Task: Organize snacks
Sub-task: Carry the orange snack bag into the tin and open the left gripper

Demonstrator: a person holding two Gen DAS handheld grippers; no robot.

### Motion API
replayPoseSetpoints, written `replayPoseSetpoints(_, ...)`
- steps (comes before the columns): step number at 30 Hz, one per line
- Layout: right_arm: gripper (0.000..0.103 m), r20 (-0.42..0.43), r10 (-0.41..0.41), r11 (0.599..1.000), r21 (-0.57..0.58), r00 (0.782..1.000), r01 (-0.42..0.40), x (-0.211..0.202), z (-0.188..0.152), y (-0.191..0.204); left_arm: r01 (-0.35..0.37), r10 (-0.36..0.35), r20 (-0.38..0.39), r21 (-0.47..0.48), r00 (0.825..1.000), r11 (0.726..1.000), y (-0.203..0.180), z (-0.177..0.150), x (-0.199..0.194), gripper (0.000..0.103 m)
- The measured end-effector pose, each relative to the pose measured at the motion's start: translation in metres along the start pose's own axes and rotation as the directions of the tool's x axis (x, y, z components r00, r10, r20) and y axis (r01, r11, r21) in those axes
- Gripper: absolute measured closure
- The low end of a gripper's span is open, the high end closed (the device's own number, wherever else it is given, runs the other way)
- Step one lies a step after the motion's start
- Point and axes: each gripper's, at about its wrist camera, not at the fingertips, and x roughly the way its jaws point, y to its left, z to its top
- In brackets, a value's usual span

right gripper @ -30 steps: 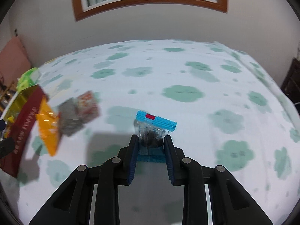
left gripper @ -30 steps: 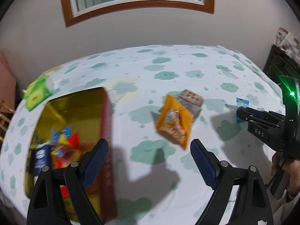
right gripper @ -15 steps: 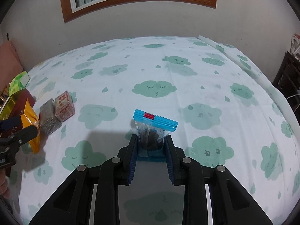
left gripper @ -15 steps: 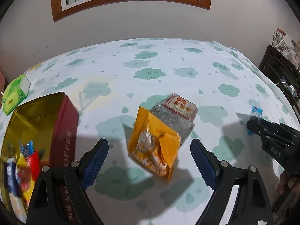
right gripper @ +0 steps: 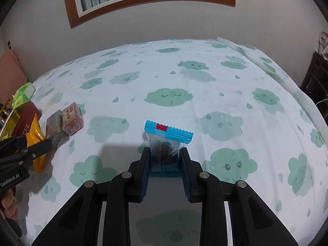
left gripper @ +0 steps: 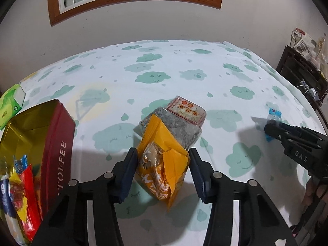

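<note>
My left gripper (left gripper: 163,160) has closed around an orange snack packet (left gripper: 162,164) that lies on the cloud-print tablecloth; its pads touch both sides. Behind the packet lie a grey block snack (left gripper: 176,129) and a red-labelled block snack (left gripper: 186,110). An open red toffee tin (left gripper: 55,143) with several snacks inside stands at the left. My right gripper (right gripper: 164,155) is shut on a blue-edged clear cookie packet (right gripper: 167,139) held above the cloth. The right gripper also shows in the left wrist view (left gripper: 268,130).
A green box (left gripper: 11,104) lies at the table's far left edge. A dark wooden shelf (left gripper: 301,69) with papers stands off the right side. The wall with a window is behind the table (right gripper: 205,82). The left gripper's arm shows at the left of the right wrist view (right gripper: 24,151).
My left gripper moved right from the tin to the orange packet and its jaws narrowed onto it. My right gripper keeps holding the blue packet, shifted slightly.
</note>
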Motion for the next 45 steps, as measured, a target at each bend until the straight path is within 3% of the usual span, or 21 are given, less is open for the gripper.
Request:
replayPoseSetpoints(13, 0.074, -0.001, -0.008, 1.000, -0.004, 1.000, 0.008, 0.000, 0.000, 0.002, -0.025, 0.025, 0.018, -0.034, 1.000, 0.999, 0.013, -0.012, -0.031, 0.071)
replayPoseSetpoints(21, 0.074, -0.001, -0.013, 1.000, -0.007, 1.000, 0.013, 0.000, 0.001, 0.003, -0.035, 0.036, 0.011, -0.056, 0.999, 0.998, 0.019, -0.020, -0.042, 0.071)
replayPoseSetpoints(29, 0.074, -0.004, -0.037, 0.999, -0.027, 0.999, 0.037, 0.001, 0.001, 0.006, -0.048, 0.053, 0.053, -0.097, 0.997, 0.994, 0.035, -0.018, -0.069, 0.072)
replayPoseSetpoints(45, 0.073, -0.005, -0.052, 0.998, -0.038, 0.999, 0.052, 0.002, 0.000, 0.009, -0.193, 0.201, 0.077, -0.100, 0.976, 0.976, 0.081, 0.003, -0.121, 0.072)
